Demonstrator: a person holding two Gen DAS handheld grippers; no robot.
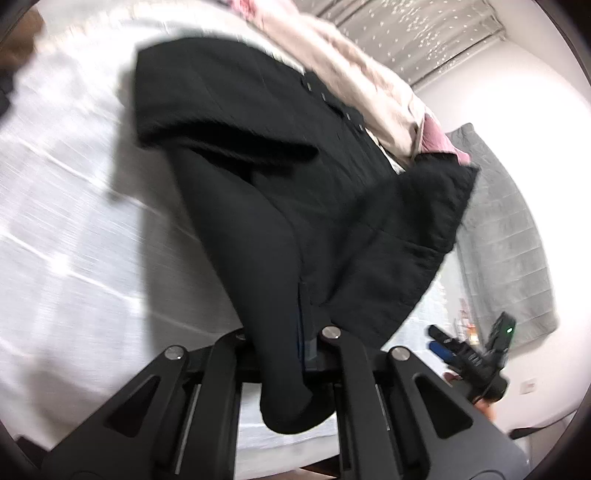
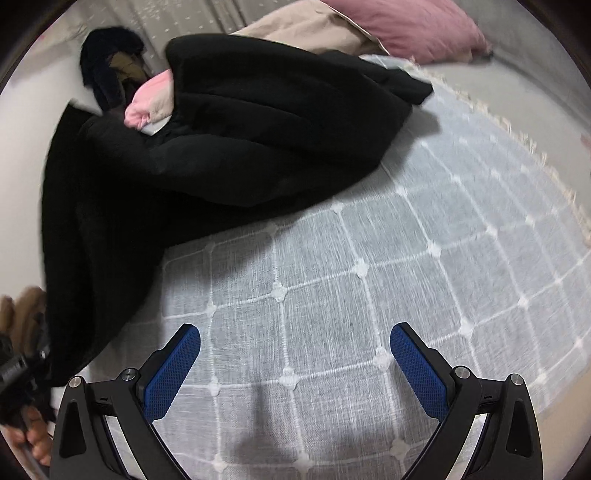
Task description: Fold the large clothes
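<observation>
With the left gripper point(image 1: 295, 354) clenched on the black coat point(image 1: 280, 155) hem between its jaws, the released right gripper point(image 2: 295, 363), whose jaws hold nothing, should pinch a matching edge before lifting.

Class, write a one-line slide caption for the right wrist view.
Open right gripper hovers over the white checked bedspread, beside a crumpled black coat.

Black coat point(image 2: 221, 147); white grid-patterned bedspread point(image 2: 369, 277); pink pillow point(image 2: 406, 26); blue claw pads point(image 2: 173, 373).

left wrist: close, down along black coat point(image 1: 280, 192) | right wrist: over bedspread point(image 2: 369, 277), likely same coat
</observation>
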